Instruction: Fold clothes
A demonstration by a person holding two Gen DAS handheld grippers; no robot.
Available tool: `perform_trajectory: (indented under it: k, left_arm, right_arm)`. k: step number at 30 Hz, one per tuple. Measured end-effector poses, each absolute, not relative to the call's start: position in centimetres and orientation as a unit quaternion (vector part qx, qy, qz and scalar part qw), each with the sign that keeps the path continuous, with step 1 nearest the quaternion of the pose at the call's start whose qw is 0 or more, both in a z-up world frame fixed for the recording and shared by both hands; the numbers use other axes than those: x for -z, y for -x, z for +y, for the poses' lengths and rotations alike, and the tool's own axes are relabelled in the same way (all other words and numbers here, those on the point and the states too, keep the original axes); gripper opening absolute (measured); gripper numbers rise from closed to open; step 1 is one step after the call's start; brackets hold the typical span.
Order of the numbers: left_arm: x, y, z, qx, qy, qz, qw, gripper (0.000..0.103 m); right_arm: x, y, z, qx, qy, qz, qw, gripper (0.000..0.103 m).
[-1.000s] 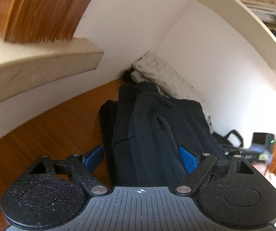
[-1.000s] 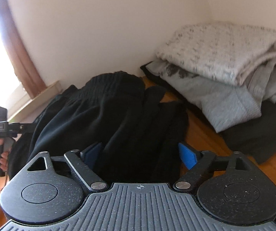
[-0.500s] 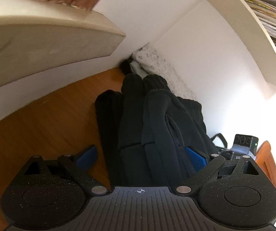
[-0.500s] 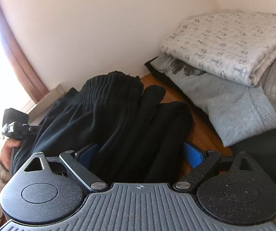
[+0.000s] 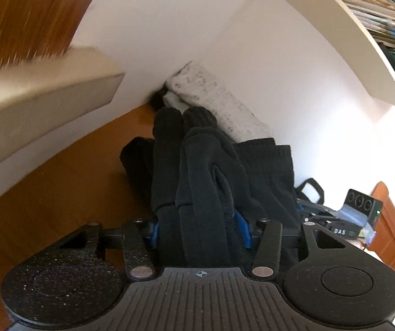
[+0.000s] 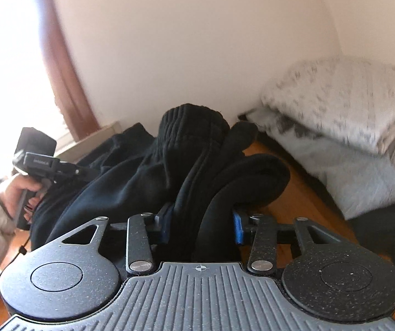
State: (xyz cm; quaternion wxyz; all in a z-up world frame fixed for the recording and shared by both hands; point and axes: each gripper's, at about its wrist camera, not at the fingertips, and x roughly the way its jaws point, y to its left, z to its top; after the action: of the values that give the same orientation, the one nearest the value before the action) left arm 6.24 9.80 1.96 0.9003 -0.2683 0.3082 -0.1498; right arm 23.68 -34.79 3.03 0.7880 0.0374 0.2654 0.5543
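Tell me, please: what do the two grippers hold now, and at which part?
Both hold the black garment. The left gripper pinches a bunched fold at its near end; the right gripper pinches the bunched folds at its side.

Daylit, bright. Right wrist view: window (image 6: 7,55) to the left of the hand-held gripper blows out white; folded grey pile (image 6: 335,115) to its right is motion-blurred. Left wrist view: glare ahead right, wooden panel (image 5: 23,13) upper left streaked with blur. Black garment (image 5: 197,171) reads as near-featureless dark mass. Strong fisheye bending at edges, shelf (image 5: 335,33) curved.
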Motion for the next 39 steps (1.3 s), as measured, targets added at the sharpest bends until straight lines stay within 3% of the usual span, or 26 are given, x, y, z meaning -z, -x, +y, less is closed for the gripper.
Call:
perform_trajectory:
  k: [9, 15, 24, 25, 26, 27, 28, 29, 32, 39]
  left_arm:
    - [-7.5, -5.4, 6.7, 0.148, 0.212, 0.261, 0.930, 0.047]
    - [-14.1, -8.4, 3.9, 0.155, 0.164, 0.212, 0.951, 0.047]
    - [-21.0, -29.5, -3.4, 0.113, 0.037, 0.209, 0.971, 0.047]
    - [-21.7, -32.0, -4.2, 0.108, 0.022, 0.209, 0.972, 0.048]
    - [-22.4, -34.5, -5.1, 0.103, 0.007, 0.209, 0.972, 0.059]
    - [-23.1, -36.9, -5.9, 0.097, -0.008, 0.209, 0.973, 0.076]
    - [-23.5, -39.4, -6.8, 0.087, -0.024, 0.212, 0.973, 0.083]
    - [-22.3, -41.8, -7.8, 0.049, -0.048, 0.228, 0.971, 0.081]
    - [-18.4, -45.2, -8.7, 0.033, -0.051, 0.257, 0.964, 0.079]
    - [-13.4, -44.3, -7.7, 0.041, -0.026, 0.268, 0.962, 0.084]
  right_arm:
    - [-6.7, -21.2, -37.5, -0.563, -0.039, 0.184, 0.805, 0.041]
    - [-10.9, -22.1, -39.7, -0.550, -0.051, 0.109, 0.827, 0.040]
    - [-15.1, -34.1, -42.6, -0.460, -0.184, 0.078, 0.865, 0.041]
    - [-15.1, -36.0, -42.7, -0.440, -0.203, 0.088, 0.871, 0.043]
    - [-14.9, -38.2, -42.9, -0.418, -0.225, 0.104, 0.874, 0.048]
    - [-14.2, -40.8, -43.0, -0.394, -0.252, 0.133, 0.874, 0.053]
    - [-13.2, -43.5, -43.1, -0.363, -0.270, 0.168, 0.876, 0.065]
    - [-12.2, -45.6, -43.0, -0.330, -0.264, 0.199, 0.884, 0.069]
    - [-10.1, -48.7, -43.2, -0.284, -0.206, 0.228, 0.908, 0.069]
    - [-9.2, -47.6, -43.1, -0.309, -0.134, 0.181, 0.924, 0.073]
